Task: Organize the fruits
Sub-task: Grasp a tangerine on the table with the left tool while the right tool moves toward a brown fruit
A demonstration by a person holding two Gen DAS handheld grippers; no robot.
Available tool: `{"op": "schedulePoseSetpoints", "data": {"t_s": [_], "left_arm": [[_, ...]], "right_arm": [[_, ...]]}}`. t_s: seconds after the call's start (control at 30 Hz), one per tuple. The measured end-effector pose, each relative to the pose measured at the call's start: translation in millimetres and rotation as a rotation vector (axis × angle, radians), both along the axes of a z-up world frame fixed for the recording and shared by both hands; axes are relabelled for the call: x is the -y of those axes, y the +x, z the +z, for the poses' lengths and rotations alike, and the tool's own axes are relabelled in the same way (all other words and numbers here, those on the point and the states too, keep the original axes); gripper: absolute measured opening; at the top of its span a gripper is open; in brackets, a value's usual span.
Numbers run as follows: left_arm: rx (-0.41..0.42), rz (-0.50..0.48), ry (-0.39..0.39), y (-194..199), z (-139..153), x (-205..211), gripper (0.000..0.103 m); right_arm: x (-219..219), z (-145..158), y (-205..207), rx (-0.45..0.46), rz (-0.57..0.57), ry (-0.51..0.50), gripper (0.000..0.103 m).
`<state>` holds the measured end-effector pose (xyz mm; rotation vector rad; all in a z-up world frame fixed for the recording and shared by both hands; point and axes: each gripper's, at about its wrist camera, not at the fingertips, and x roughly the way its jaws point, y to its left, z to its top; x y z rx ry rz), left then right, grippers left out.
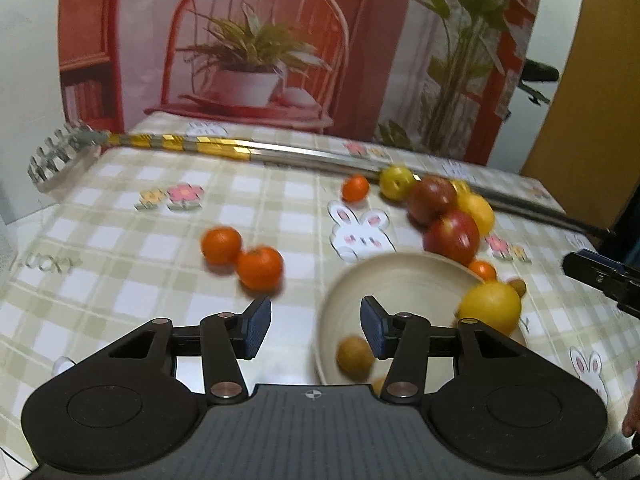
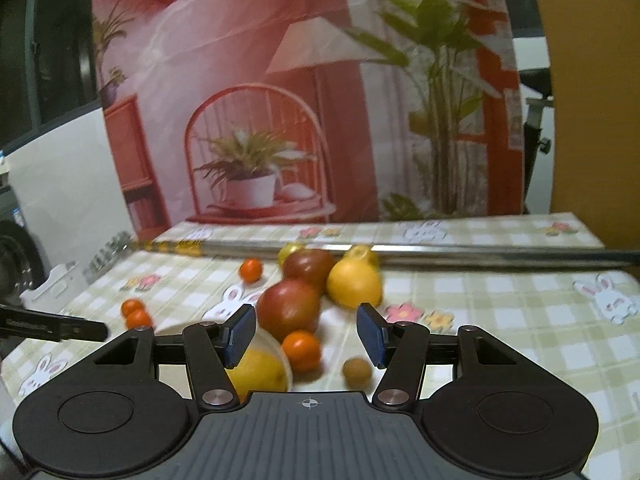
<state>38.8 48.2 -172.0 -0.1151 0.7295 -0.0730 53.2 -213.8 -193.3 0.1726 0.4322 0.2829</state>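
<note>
A cream bowl [image 1: 400, 276] stands on the checked tablecloth. It holds a small brown fruit [image 1: 354, 356] and a lemon [image 1: 490, 306] against its right side. My left gripper [image 1: 316, 326] hovers open over the bowl's left rim, holding nothing. Two oranges [image 1: 240, 256] lie left of the bowl. Behind it sit a red apple [image 1: 452, 236], a darker apple [image 1: 432, 198], a second lemon [image 1: 478, 210] and a yellow-green apple [image 1: 396, 182]. My right gripper [image 2: 306, 334] is open and empty above a small orange [image 2: 302, 350], with the bowl [image 2: 276, 342] to its left and a brown fruit [image 2: 356, 370] to its right.
A long metal rod [image 1: 304, 154] with yellow tape lies across the far side of the table. A small orange [image 1: 355, 188] sits alone near it. A printed backdrop hangs behind the table. The table edge drops off at the left. A fingertip [image 1: 632, 420] shows at the right edge.
</note>
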Motion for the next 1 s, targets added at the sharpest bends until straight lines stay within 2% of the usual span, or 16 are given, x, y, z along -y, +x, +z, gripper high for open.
{"op": "schedulePoseSetpoints", "data": {"t_s": [0.17,0.3,0.47,0.6,0.77,0.9,1.0], "left_arm": [[0.037,0.039,0.021,6,19,-15,0.058],[0.048,0.054,0.047,13,30,-25,0.058],[0.040,0.066,0.039,26,36,-42,0.058],[0.004,0.081,0.056,41,33,-50,0.058],[-0.099,0.106,-0.030,65,18,-62,0.056],[-0.150,0.123,-0.054,81,5,-63,0.050],[-0.196,0.145,-0.099,93,-5,-65,0.050]], "right_arm": [[12,13,10,0.035,-0.036,0.010,0.053],[20,18,21,0.036,-0.071,0.026,0.053],[25,16,34,0.023,-0.103,0.042,0.053],[24,10,40,0.007,-0.106,0.036,0.053],[23,2,46,-0.011,-0.106,0.038,0.053],[26,-4,50,-0.032,-0.111,0.059,0.053],[29,-8,53,-0.045,-0.117,0.072,0.053]]}}
